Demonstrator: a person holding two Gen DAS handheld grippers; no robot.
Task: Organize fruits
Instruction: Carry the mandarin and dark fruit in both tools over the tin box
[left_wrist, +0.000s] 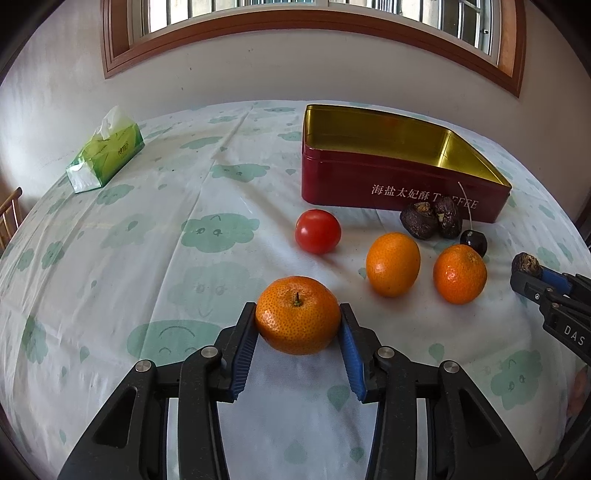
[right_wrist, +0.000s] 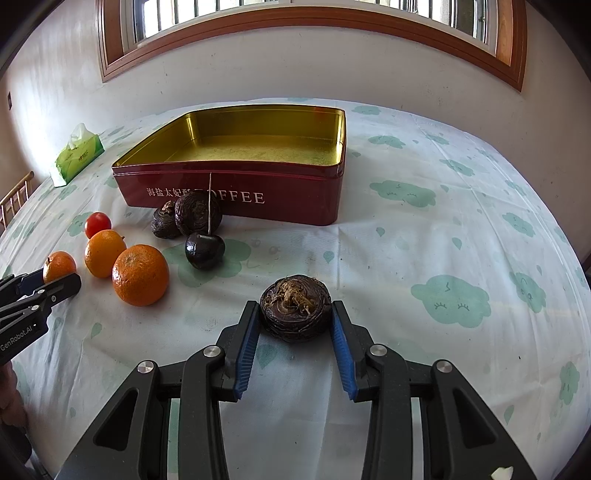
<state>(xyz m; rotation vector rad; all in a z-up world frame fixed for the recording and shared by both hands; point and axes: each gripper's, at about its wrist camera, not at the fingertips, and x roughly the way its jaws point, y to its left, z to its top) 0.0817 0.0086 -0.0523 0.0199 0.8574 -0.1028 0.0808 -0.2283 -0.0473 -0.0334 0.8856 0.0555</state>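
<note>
My left gripper (left_wrist: 297, 314) is shut on a mandarin (left_wrist: 297, 315), low over the tablecloth. My right gripper (right_wrist: 295, 314) is shut on a dark brown water chestnut (right_wrist: 295, 308); it also shows at the right edge of the left wrist view (left_wrist: 526, 264). On the cloth lie two more mandarins (left_wrist: 393, 263) (left_wrist: 460, 274), a red tomato (left_wrist: 317, 231), two dark water chestnuts (left_wrist: 431, 219) and a dark cherry (left_wrist: 474, 242) with a stem. Behind them stands an open red tin (left_wrist: 369, 177) with an empty gold inside (right_wrist: 258, 151).
A green tissue pack (left_wrist: 105, 151) lies at the far left of the table. A wall with a wooden-framed window stands behind. A wooden chair back (left_wrist: 9, 214) shows at the left edge. Cloud-print tablecloth (right_wrist: 443, 240) spreads right of the tin.
</note>
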